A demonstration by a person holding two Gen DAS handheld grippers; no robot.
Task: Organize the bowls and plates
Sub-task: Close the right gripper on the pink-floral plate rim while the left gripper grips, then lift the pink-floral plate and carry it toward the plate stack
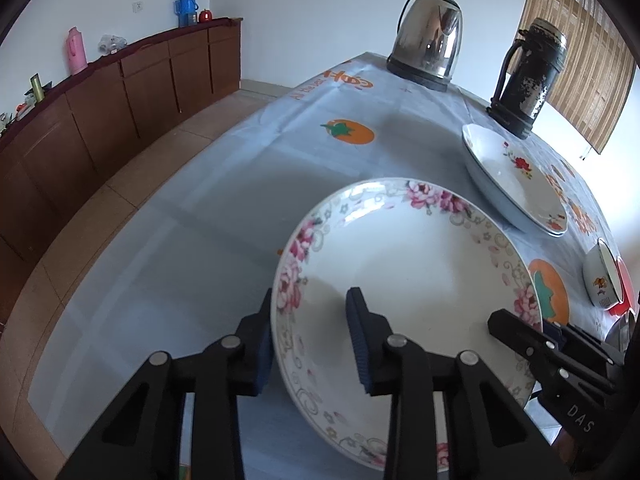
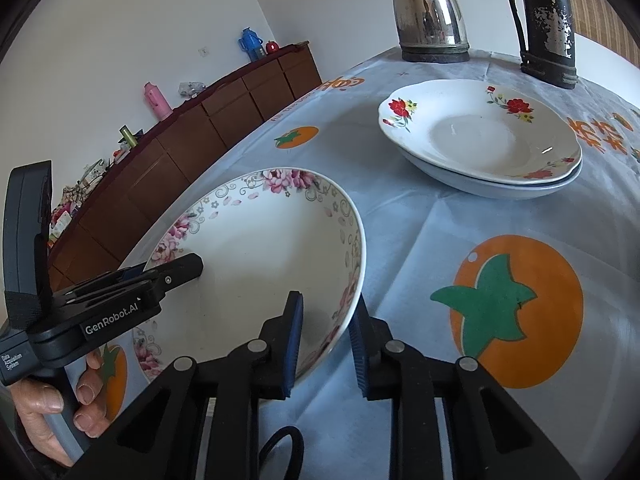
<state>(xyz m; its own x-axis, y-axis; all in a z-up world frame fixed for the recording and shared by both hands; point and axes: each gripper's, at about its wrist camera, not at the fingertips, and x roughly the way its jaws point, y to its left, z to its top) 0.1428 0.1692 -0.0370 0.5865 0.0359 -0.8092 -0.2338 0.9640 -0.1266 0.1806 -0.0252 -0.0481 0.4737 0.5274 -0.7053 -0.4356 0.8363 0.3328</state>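
Left wrist: left gripper [image 1: 310, 334] jaws straddle pink-flower plate [image 1: 404, 280] rim, nearly pinched, one pad inside, one outside; plate tilted off table [image 1: 200, 208]. Right wrist: right gripper [image 2: 326, 338] clamps opposite rim of plate [image 2: 256, 256]; red-flower plates [image 2: 480, 136] stacked behind, well apart.

Both views were bright w/ daylight, coming from the blind-covered window [image 1: 576, 52] at upper right, blown out white around its edge. Glare streaked the steel kettle [image 1: 428, 40] and the pink-flowered plate [image 1: 400, 280] rim. Soft shadows fell on the tablecloth [image 1: 200, 220] and inside the plate under the fingers. Heavy fisheye bending: cabinet [image 1: 120, 92] & table edges curved, corners vignetted black. Focus was sharp overall; far shelf items slightly soft.
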